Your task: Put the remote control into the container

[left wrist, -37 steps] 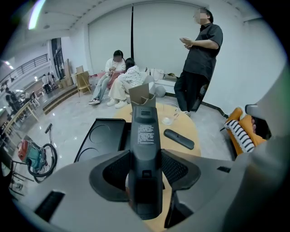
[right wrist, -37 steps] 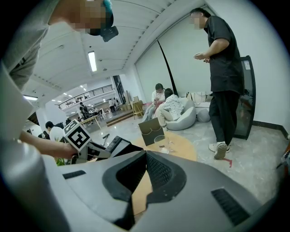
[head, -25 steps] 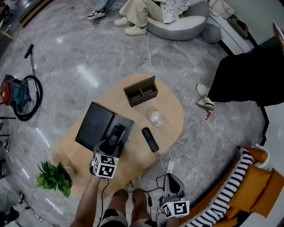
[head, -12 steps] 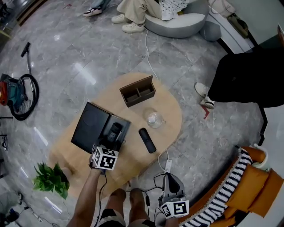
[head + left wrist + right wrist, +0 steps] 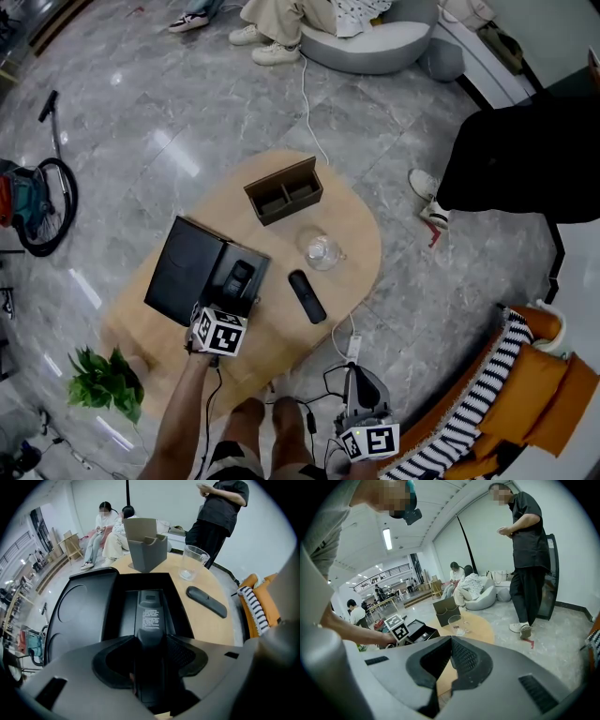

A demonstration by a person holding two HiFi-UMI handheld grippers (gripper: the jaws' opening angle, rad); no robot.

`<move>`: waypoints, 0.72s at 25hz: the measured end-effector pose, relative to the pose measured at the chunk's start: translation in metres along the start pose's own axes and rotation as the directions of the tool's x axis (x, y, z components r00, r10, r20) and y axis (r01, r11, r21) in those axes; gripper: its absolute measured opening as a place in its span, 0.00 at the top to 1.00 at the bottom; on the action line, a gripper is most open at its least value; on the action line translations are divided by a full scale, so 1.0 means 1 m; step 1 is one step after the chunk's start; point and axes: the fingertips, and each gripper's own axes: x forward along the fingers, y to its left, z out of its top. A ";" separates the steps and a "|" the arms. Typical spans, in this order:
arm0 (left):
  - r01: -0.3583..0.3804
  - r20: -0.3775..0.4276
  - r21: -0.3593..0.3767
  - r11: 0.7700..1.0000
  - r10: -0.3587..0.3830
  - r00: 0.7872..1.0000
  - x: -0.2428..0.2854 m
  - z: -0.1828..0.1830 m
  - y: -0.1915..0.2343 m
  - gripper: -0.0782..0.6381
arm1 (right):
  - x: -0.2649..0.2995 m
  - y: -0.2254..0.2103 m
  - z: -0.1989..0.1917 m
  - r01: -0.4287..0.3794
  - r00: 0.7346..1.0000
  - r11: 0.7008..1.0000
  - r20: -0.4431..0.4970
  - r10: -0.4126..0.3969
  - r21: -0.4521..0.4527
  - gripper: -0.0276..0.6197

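Seemingly inside container (image 5: 181, 609), remote control (image 5: 149, 616), left gripper (image 5: 150, 640) clamped.

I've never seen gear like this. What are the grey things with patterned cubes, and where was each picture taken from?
No robot here: a person holds a claw in each hand. One picture comes from a head camera looking down; the others from cameras riding on each claw. The left claw grips a remote at the open black box. The right claw is shut and empty, off the table. On the table also: a second remote, a glass, a brown organizer.
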 end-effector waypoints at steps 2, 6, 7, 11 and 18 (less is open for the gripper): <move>0.007 0.000 -0.003 1.000 -0.007 1.000 0.001 0.000 0.000 0.58 | 0.000 -0.001 -0.001 0.004 1.000 1.000 -0.002 -0.004 0.002 0.94; 0.025 -0.016 -0.004 1.000 -0.025 1.000 0.001 0.000 -0.001 0.58 | 0.001 0.001 -0.002 0.004 1.000 1.000 -0.005 -0.004 0.006 0.94; 0.028 -0.019 0.002 1.000 -0.028 0.999 0.002 0.000 -0.001 0.58 | 0.001 0.002 -0.002 0.003 1.000 1.000 -0.003 -0.003 0.007 0.94; 0.029 -0.016 0.031 0.999 -0.028 0.999 0.000 -0.001 -0.002 0.58 | 0.002 0.006 0.000 0.000 1.000 1.000 0.002 0.000 0.006 0.94; 0.031 0.038 0.023 0.999 -0.032 0.999 -0.024 0.008 -0.002 0.58 | -0.001 0.013 0.009 -0.003 1.000 1.000 0.018 0.003 -0.004 0.94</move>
